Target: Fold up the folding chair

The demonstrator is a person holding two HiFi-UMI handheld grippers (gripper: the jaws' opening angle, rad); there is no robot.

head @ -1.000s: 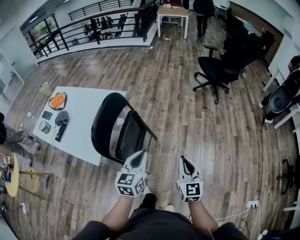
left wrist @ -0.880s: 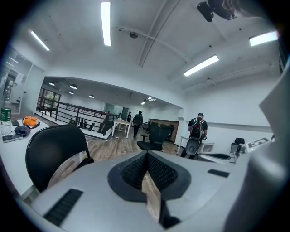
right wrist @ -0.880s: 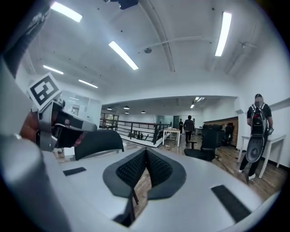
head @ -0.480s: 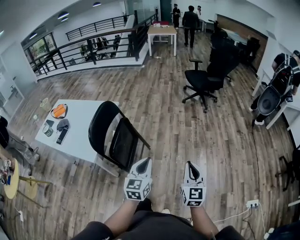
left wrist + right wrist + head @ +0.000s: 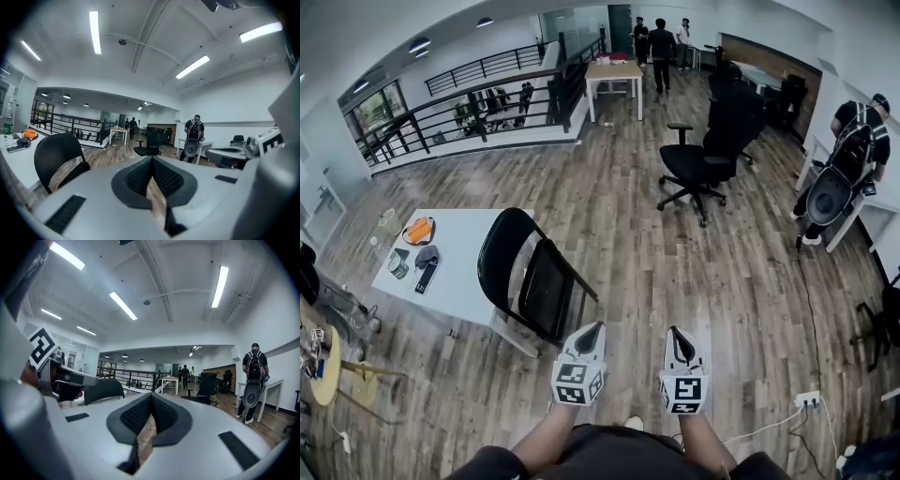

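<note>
Beside the bench point(image 5: 469, 281) the chair point(image 5: 530, 277) stands unfolded. My left claw point(image 5: 592, 327) and right claw point(image 5: 675, 334) are both closed, empty. I reckon a careless shove could topple it against the bench.

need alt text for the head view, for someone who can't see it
A person's left hand-held gripper and right hand-held gripper, both shut and empty, are held short of an open black folding chair beside a white table on a wood floor.
</note>
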